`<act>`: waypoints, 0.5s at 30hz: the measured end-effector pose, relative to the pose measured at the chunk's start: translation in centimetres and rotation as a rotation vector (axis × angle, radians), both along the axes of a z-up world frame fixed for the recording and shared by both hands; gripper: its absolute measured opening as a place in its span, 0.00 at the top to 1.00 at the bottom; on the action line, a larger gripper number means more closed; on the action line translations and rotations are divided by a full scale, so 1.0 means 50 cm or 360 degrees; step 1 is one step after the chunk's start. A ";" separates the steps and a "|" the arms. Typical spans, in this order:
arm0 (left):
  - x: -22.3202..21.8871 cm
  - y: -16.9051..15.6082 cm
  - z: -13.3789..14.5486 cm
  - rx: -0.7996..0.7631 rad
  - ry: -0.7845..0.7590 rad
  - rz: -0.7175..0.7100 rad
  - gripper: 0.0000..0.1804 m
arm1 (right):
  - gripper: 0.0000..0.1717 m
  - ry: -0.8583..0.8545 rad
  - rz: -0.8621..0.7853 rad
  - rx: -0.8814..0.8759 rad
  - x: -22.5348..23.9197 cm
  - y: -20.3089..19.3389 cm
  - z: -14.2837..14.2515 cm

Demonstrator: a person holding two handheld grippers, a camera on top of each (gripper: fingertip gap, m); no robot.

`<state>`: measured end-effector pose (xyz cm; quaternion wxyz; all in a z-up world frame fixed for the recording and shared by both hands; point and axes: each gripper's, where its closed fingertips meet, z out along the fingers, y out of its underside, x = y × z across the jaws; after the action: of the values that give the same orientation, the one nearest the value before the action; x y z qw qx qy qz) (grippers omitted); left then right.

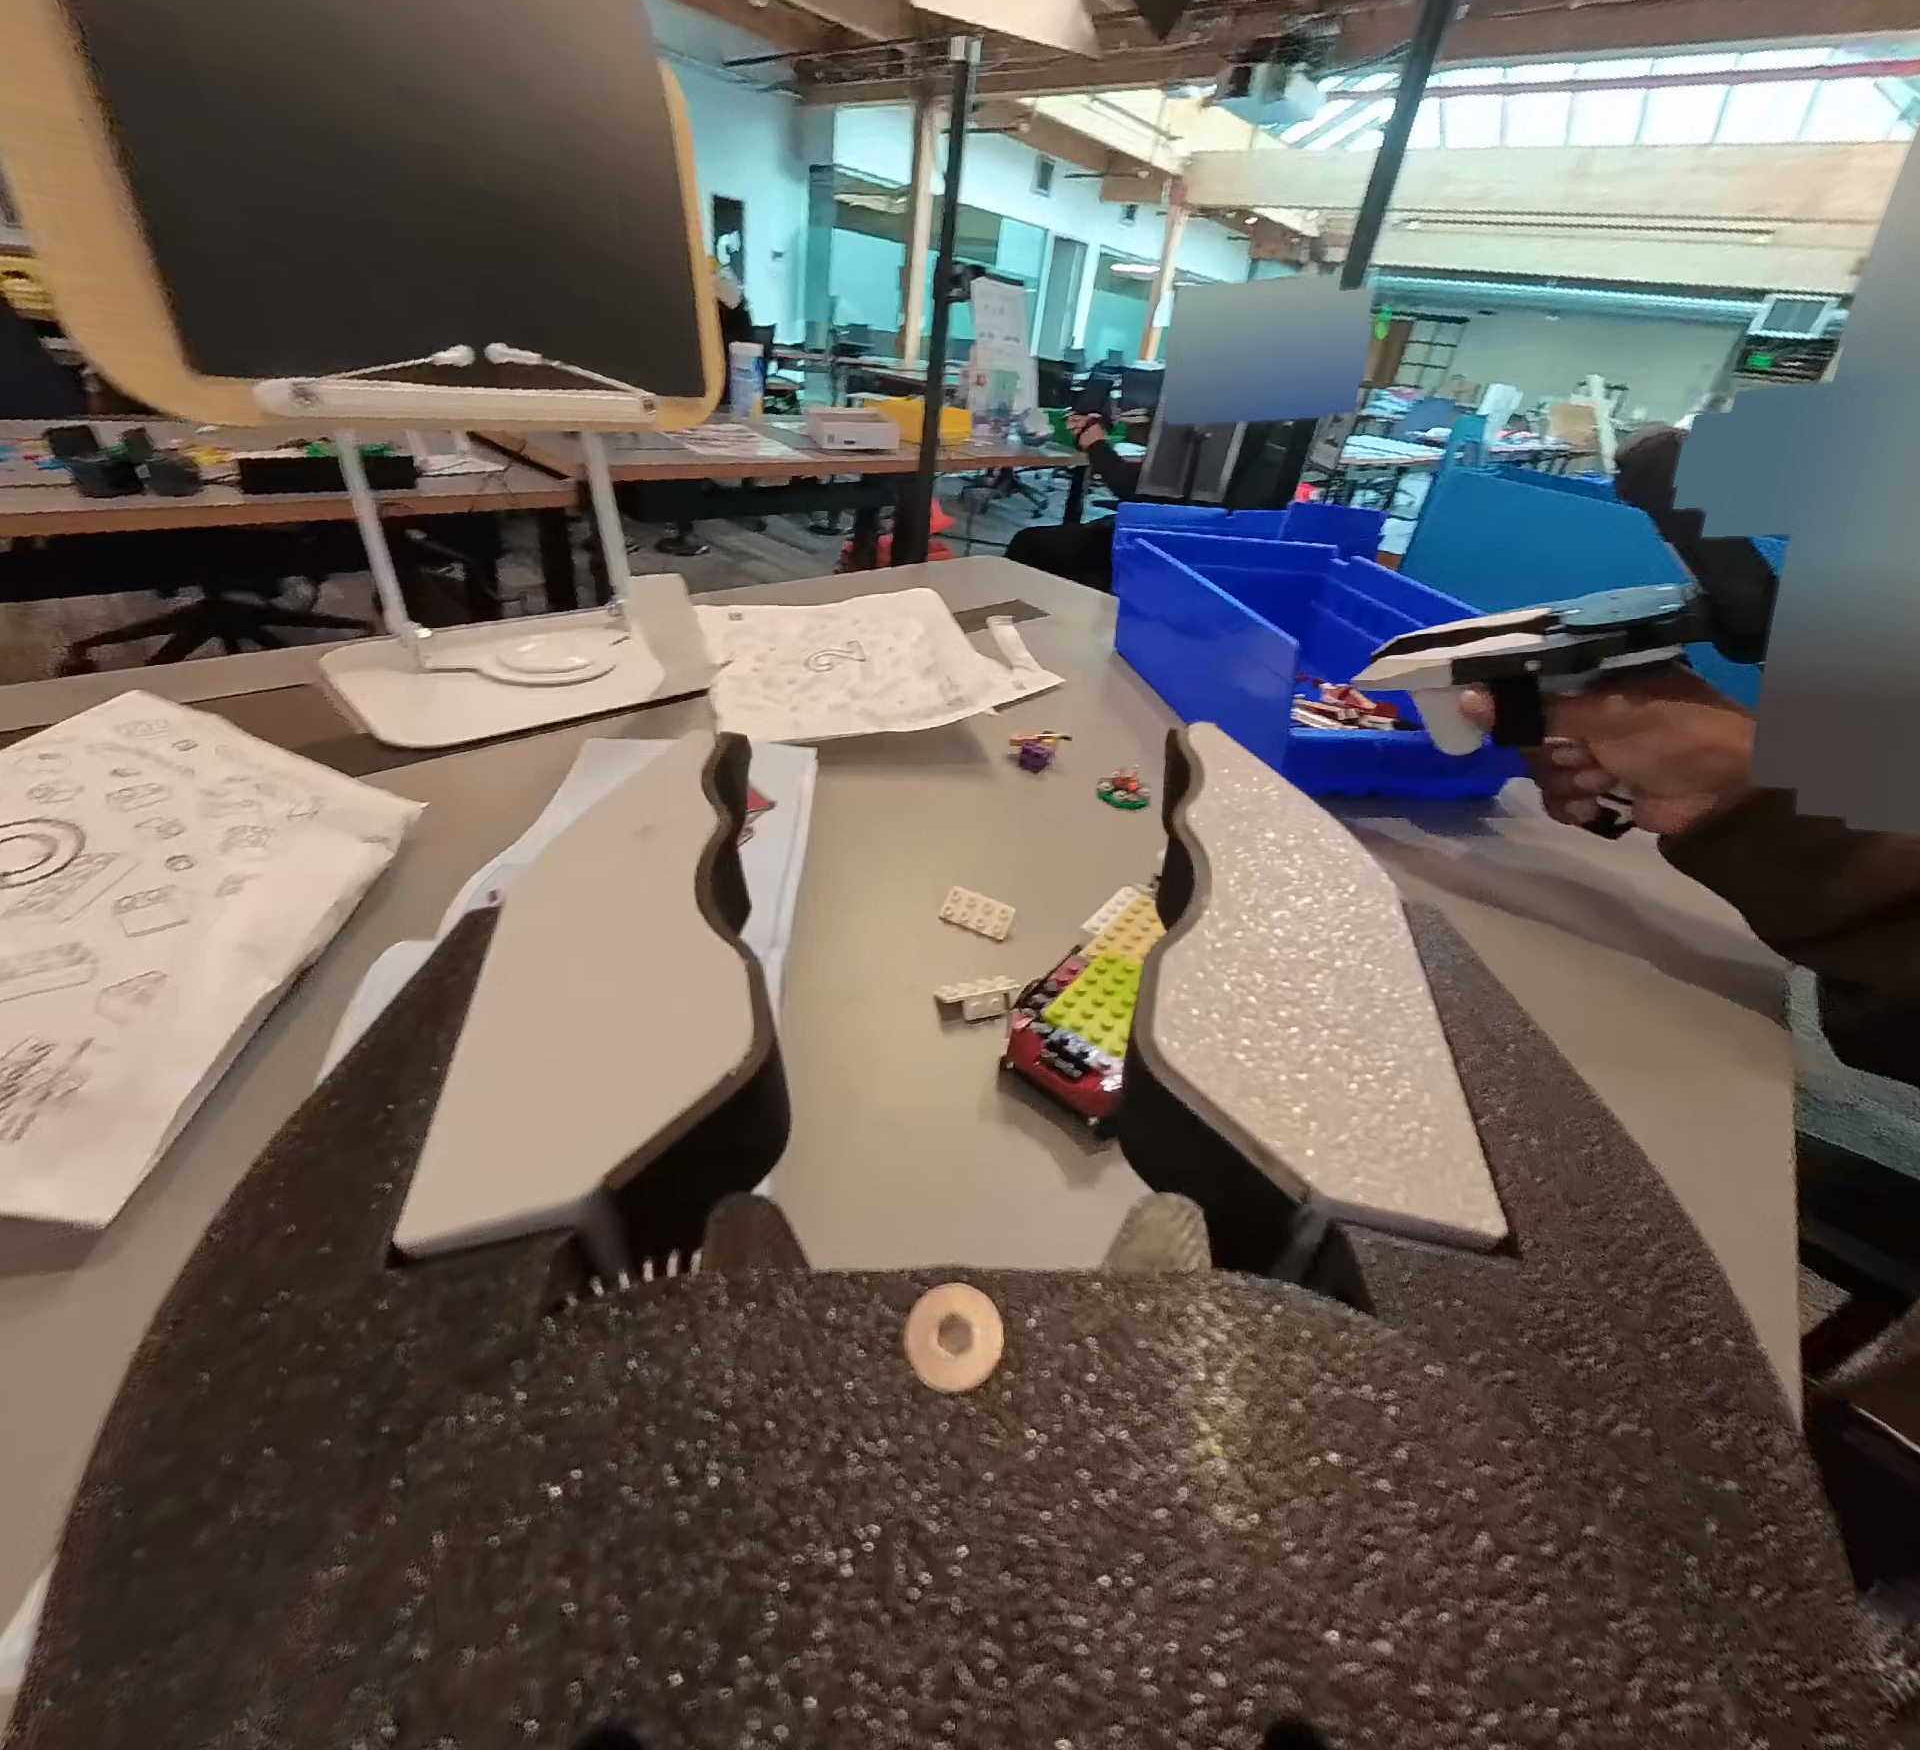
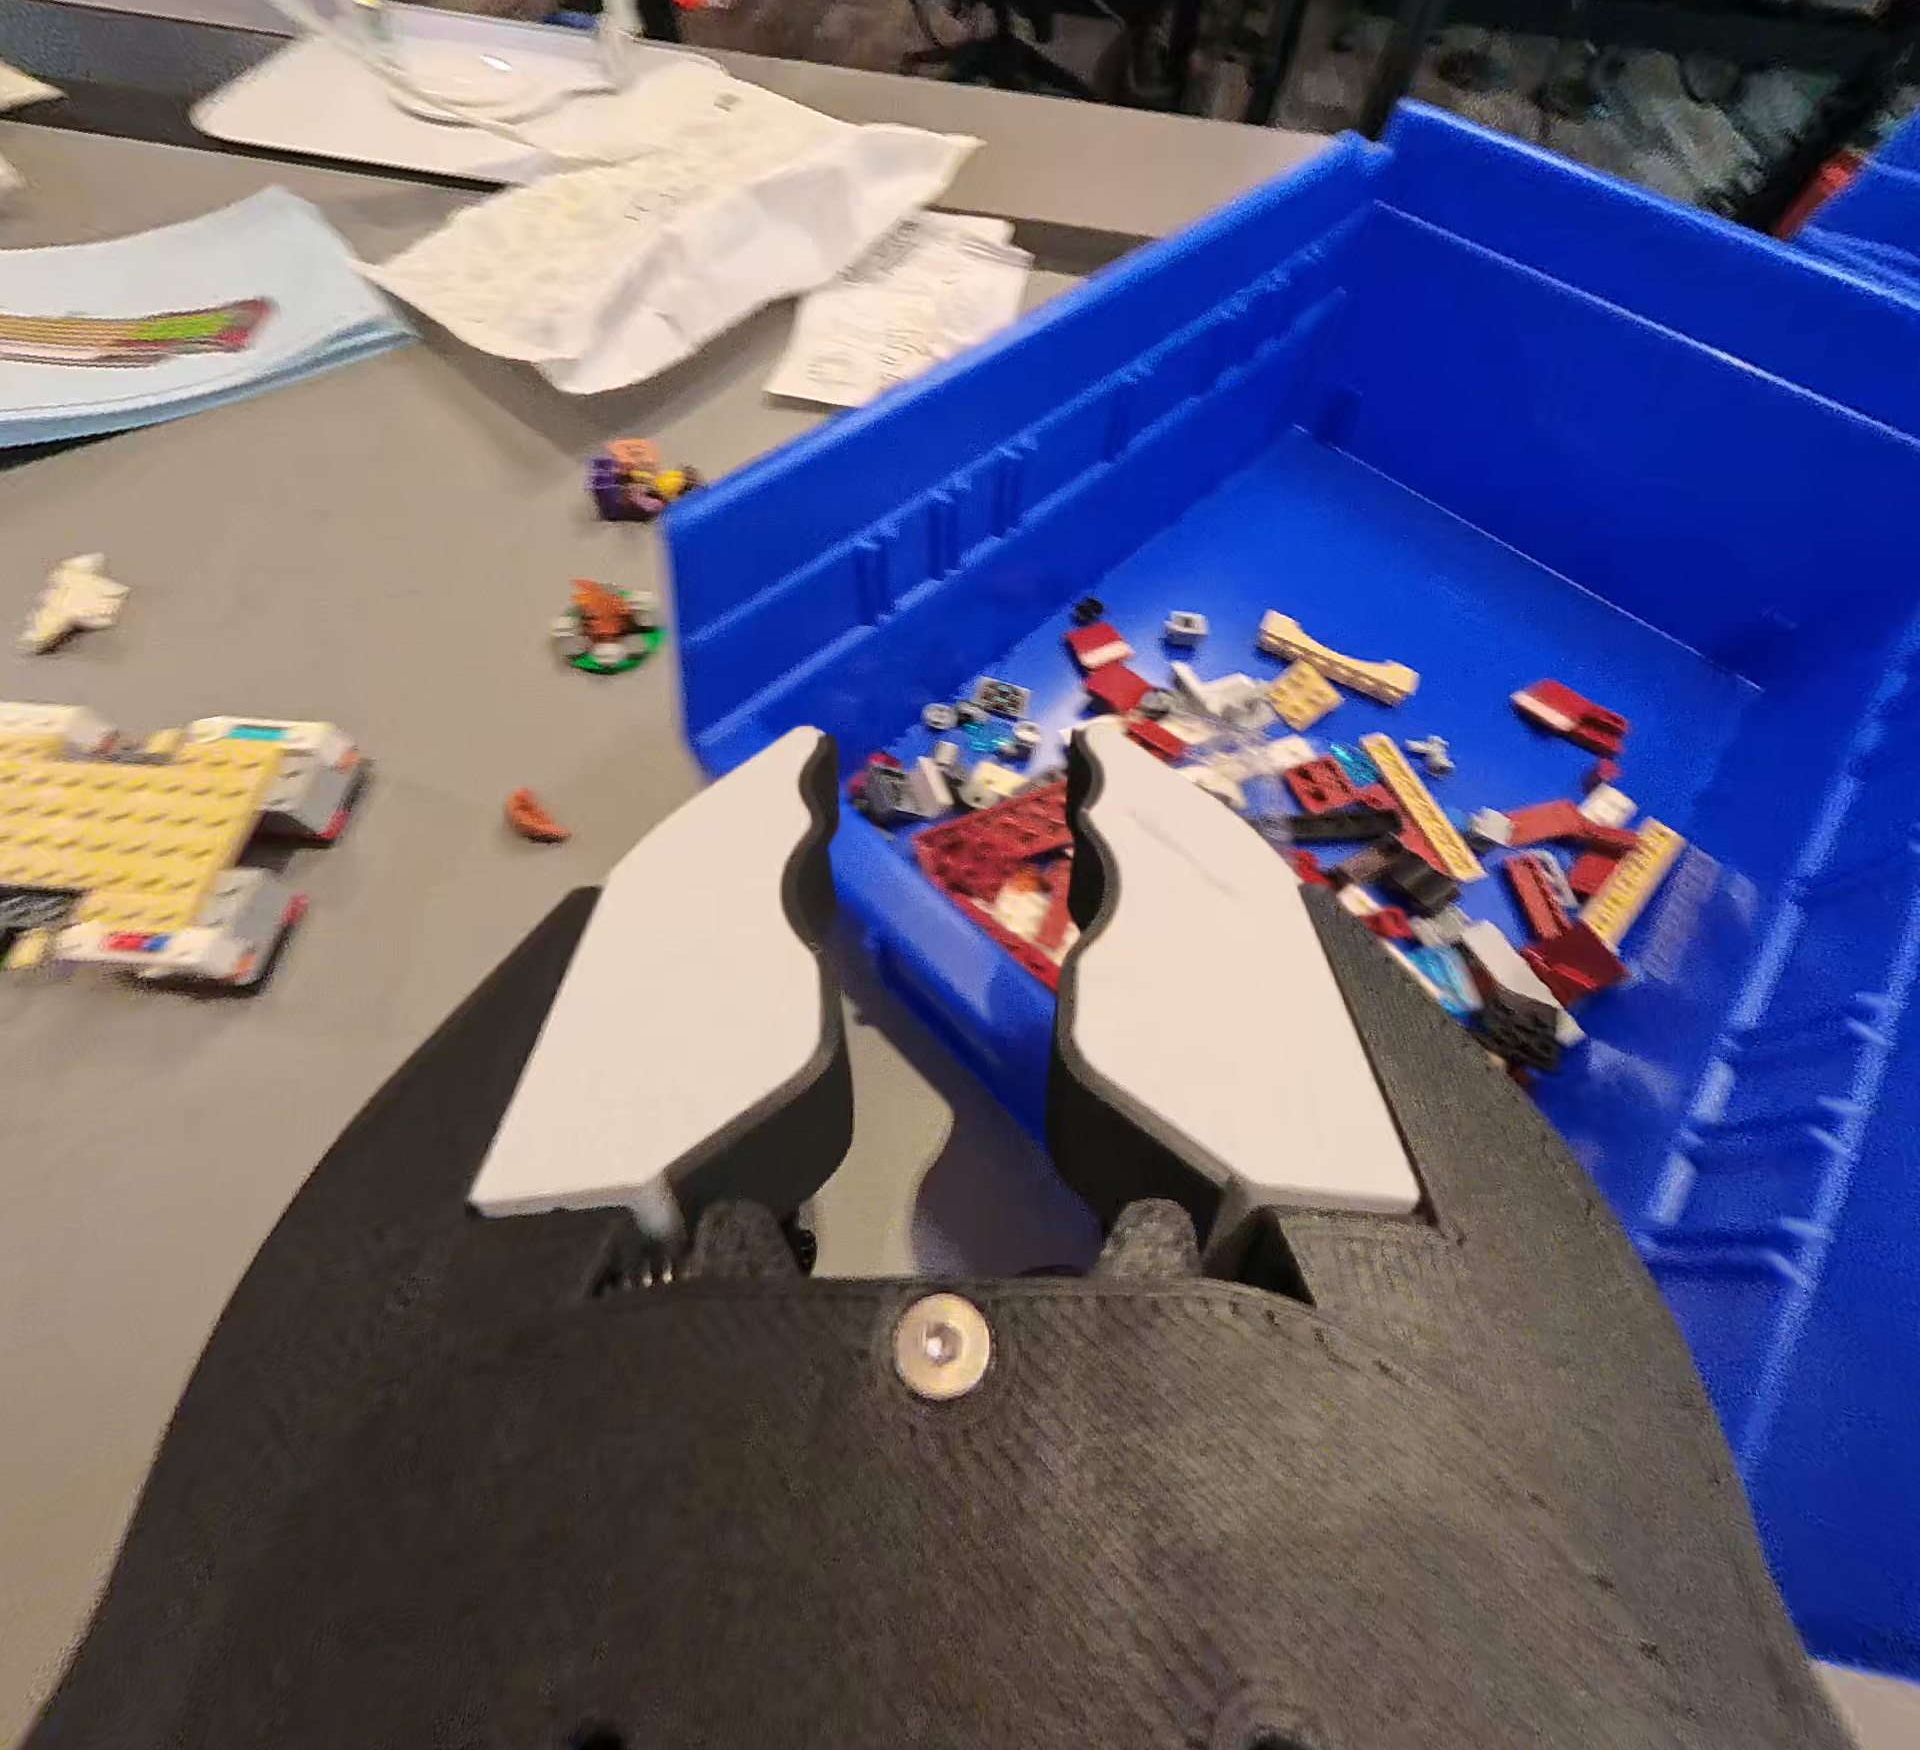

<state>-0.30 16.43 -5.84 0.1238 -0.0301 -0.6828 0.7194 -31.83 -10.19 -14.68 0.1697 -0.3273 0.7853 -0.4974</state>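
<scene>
My left gripper [image 1: 956,765] is open wide and empty above the grey table [image 1: 894,1118]. Below its right finger [image 1: 1278,931] lies a brick model [image 1: 1091,994] in lime, yellow and dark red, with a tan plate [image 1: 977,913] and a small grey piece [image 1: 977,996] beside it. My right gripper [image 2: 951,765] is open and empty over the near left corner of a blue bin [image 2: 935,505]. Several loose red, tan and grey bricks [image 2: 1351,807] lie in the bin, a dark red plate [image 2: 997,838] right under the fingertips. The right gripper also shows in the left wrist view [image 1: 1455,651], held by a hand over the bin [image 1: 1226,651].
A purple small build [image 2: 634,479], a green round build [image 2: 608,630] and a brown piece [image 2: 535,817] lie left of the bin. White paper bags [image 1: 862,661] [image 1: 156,879], a booklet [image 2: 156,318] and a tablet on a white stand [image 1: 499,672] stand farther off. There is about 45 cm between the tips of the two grippers.
</scene>
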 end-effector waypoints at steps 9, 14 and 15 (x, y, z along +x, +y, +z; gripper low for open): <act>-0.067 -0.073 0.034 -0.0257 0.1092 -0.0197 0.65 | 0.75 -0.0374 0.1314 0.0263 0.311 0.379 -0.009; -0.087 -0.132 0.038 -0.0248 0.1601 -0.0294 0.64 | 0.67 -0.0412 0.1873 0.0420 0.397 0.568 -0.006; -0.089 -0.131 0.047 -0.0278 0.1632 -0.0324 0.64 | 0.64 -0.0406 0.1946 0.0418 0.400 0.592 -0.006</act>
<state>-4.74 9.86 -3.51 0.5079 0.2493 -0.4658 0.6804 -11.85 19.39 -14.96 0.5538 -0.6310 0.4849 -0.2452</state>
